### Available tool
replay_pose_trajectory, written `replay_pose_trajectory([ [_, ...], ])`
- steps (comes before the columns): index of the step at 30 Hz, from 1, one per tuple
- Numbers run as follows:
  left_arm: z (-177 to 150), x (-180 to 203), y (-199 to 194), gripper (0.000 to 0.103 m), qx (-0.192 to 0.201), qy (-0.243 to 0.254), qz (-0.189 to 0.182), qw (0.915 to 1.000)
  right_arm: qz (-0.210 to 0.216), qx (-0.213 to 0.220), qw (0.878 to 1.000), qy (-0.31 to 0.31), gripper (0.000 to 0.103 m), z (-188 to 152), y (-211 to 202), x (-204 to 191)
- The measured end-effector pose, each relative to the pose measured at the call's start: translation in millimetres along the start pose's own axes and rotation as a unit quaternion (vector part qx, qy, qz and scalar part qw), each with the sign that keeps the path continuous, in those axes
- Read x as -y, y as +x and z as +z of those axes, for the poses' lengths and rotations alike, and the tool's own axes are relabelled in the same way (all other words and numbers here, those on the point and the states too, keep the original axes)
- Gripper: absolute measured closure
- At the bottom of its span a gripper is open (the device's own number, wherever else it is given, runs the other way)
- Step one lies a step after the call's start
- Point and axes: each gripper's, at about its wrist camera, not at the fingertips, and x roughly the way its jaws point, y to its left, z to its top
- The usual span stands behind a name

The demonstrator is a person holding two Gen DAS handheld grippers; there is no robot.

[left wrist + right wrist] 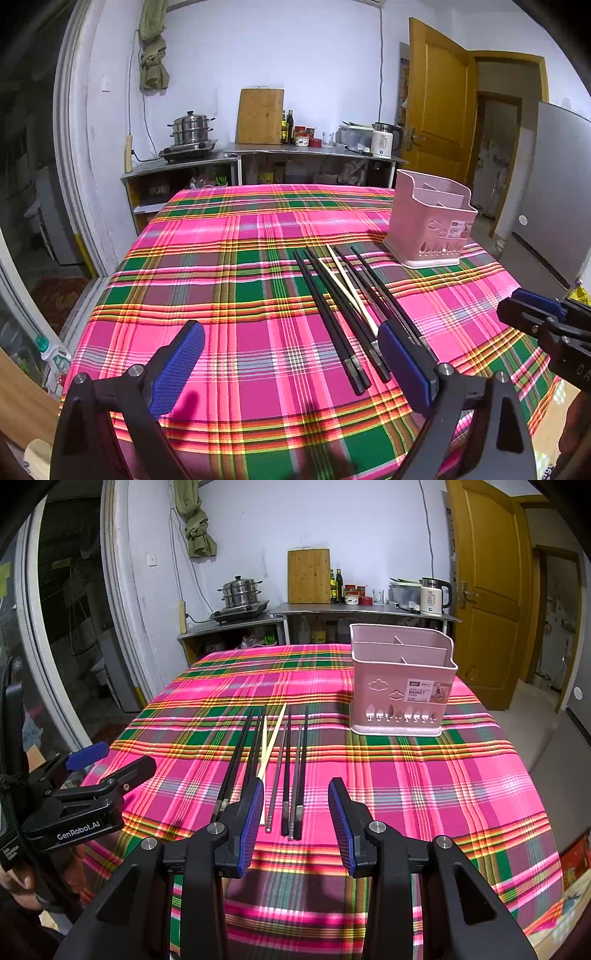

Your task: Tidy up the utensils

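Fingers (249, 823) of the right gripper (295, 819) stood apart, holding nothing, blue pads facing each other just above the desk (443, 794). Near ends of the chopsticks (288, 775) lay between and just ahead of those fingers: dark pairs, one grey metal pair, and a pale wooden pair crossing in the middle. The spread looked set to straddle a few sticks at once, so probably the approach to a first pick; no contact visible yet.

Left gripper (291, 354) also open and empty, fingers (177, 365) wide apart. The same chopsticks (343, 310) ran ahead and to the right of its right finger, which partly hid their butts. It seemed parked to the side, leaving the bundle to the right gripper.

Chopsticks lay roughly parallel, tips pointing away from the fingers toward the far side. That lie should suit a grab at the thick ends.

Beyond the tips and off to the right stood the pink utensil basket (402, 686), upright, well apart from the sticks, its divided compartments apparently empty. Open top faced up, so sticks could drop in end-first.

Plaid cloth (221, 258) covered the desk; loose sticks may roll or fan when pinched.
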Motion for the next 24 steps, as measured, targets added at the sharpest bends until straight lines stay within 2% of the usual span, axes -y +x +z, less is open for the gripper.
replay_pose_trajectory([
  [24,-0.6,2.9,0.0,0.008,0.002,0.000,-0.002,1.0000,0.000,0.000,1.000,0.001,0.066,-0.1,0.4,0.4],
])
